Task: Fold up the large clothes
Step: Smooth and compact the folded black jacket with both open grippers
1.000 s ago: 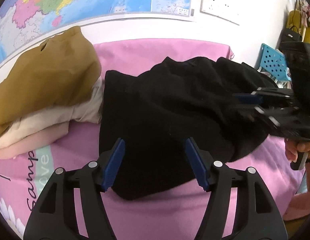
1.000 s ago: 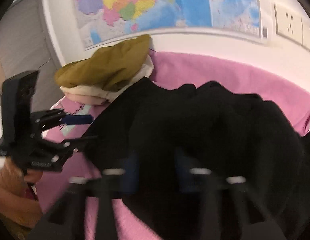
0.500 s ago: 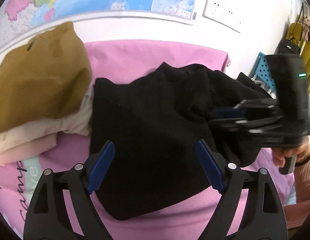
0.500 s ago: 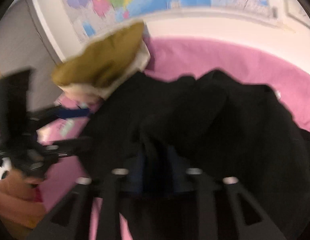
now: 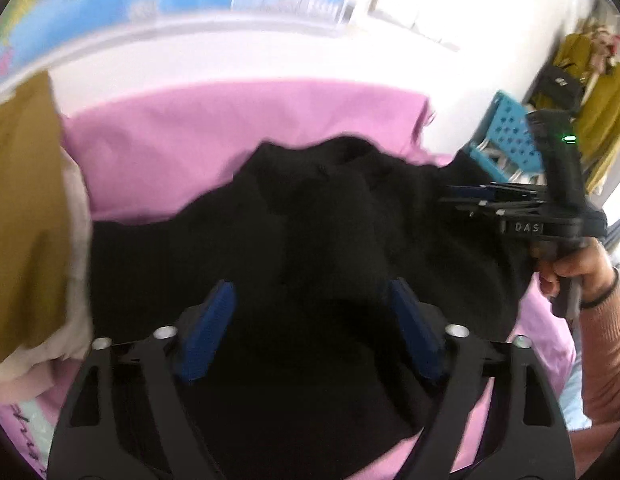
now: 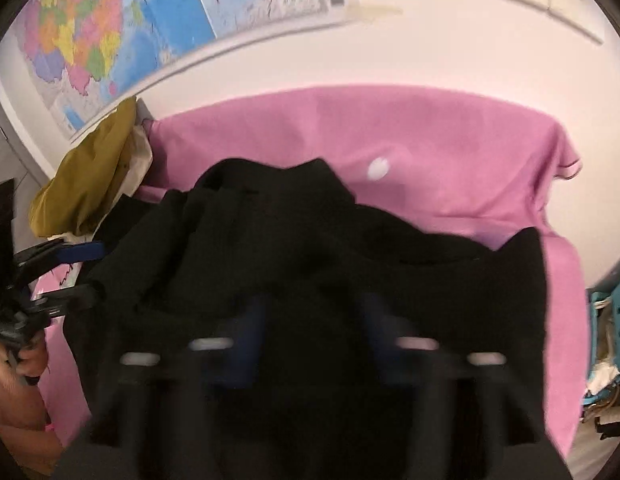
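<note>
Left wrist view shows the left gripper [image 5: 310,312] with its blue fingers [image 5: 206,332] spread wide over a black garment [image 5: 294,232] that lies rumpled on a pink sheet [image 5: 214,132]; nothing sits between the pads. At the right of this view the right gripper [image 5: 462,200] is seen from the side, held in a hand [image 5: 570,264], its fingertips lying at the garment's right edge. Its fingers look close together there, but whether they pinch any cloth cannot be told. In the right wrist view the same gripper [image 6: 314,328] is blurred, with black cloth bunched in front of it, and its fingers appear set apart, so how far it is open remains unclear. The left gripper [image 6: 84,270] shows at the left edge, its two fingers parted beside the garment [image 6: 310,240]. A stack of folded clothes [image 5: 26,208], mustard on top, lies against the garment's left side. A map [image 6: 110,28] hangs on the wall behind.
</note>
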`<state>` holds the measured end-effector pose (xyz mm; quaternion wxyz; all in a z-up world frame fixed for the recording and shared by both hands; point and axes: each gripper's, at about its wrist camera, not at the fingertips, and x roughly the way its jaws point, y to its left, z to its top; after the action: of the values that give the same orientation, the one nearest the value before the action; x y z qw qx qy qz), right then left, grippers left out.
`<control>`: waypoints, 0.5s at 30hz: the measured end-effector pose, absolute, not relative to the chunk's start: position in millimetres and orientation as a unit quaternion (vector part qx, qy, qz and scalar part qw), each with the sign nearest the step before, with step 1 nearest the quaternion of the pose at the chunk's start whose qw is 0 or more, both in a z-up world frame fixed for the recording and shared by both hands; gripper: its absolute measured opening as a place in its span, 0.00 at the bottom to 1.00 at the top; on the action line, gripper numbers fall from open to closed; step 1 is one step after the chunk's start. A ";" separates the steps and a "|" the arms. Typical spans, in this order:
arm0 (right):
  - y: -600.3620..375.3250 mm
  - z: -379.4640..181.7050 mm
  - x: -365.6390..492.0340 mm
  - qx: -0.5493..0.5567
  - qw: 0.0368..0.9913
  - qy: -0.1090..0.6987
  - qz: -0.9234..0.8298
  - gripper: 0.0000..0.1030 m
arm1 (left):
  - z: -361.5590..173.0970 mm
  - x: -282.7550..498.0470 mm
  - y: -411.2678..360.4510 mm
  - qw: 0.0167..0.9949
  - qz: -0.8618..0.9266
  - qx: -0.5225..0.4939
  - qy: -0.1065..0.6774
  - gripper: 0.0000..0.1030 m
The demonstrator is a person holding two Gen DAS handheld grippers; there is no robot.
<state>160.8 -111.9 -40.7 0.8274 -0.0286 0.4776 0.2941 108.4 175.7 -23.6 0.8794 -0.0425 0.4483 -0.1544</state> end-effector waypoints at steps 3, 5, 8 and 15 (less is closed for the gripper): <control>-118.4 -24.4 150.7 -0.030 0.848 0.439 0.296 0.09 | -37.8 126.3 174.7 0.857 -0.178 -0.069 0.479 0.20; -131.9 0.1 143.9 0.004 0.862 0.402 0.308 0.08 | -27.2 121.5 174.0 0.871 -0.173 -0.063 0.455 0.16; -136.7 33.2 131.6 -0.002 0.894 0.338 0.296 0.08 | 6.7 109.0 171.5 0.904 -0.169 -0.052 0.389 0.16; -104.5 -0.9 180.3 -0.038 0.889 0.379 0.256 0.09 | -0.4 135.1 165.0 0.910 -0.120 -0.018 0.397 0.14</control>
<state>180.3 -104.5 -0.9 0.8885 -0.0379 0.3789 0.2559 135.1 165.0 -0.4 0.9097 -0.0181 0.3972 -0.1196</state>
